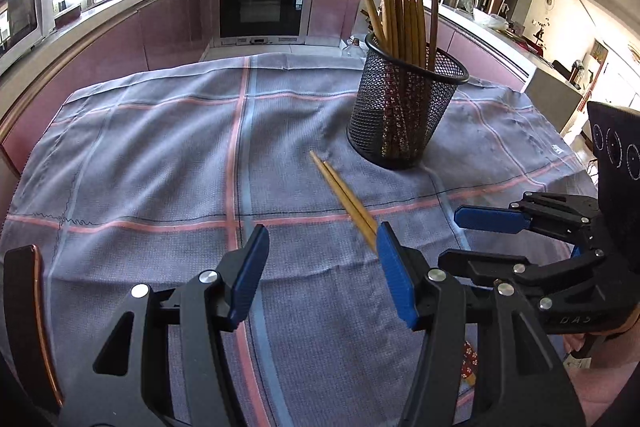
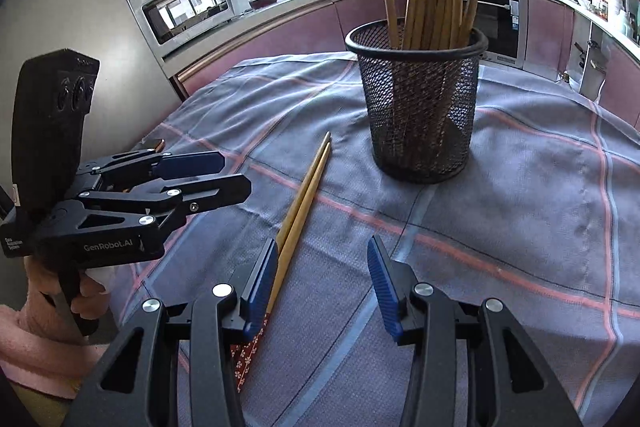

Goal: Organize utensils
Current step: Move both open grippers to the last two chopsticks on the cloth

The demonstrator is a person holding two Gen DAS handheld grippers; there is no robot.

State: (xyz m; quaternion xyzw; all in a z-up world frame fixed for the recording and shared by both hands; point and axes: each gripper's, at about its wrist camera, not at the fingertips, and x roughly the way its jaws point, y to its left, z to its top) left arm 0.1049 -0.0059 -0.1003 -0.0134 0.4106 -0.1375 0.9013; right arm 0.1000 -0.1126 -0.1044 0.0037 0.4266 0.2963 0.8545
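A pair of wooden chopsticks lies on the checked tablecloth, tips pointing toward a black mesh holder that holds several upright chopsticks. My left gripper is open and empty, its right finger beside the pair's near end. My right gripper is open and empty; the pair runs past its left finger. The holder stands ahead of it. Each gripper shows in the other's view: the right one and the left one.
The cloth covers a table in a kitchen. An oven and pink cabinets stand behind, a microwave on the counter to the left. A dark curved chair back is at the near left edge.
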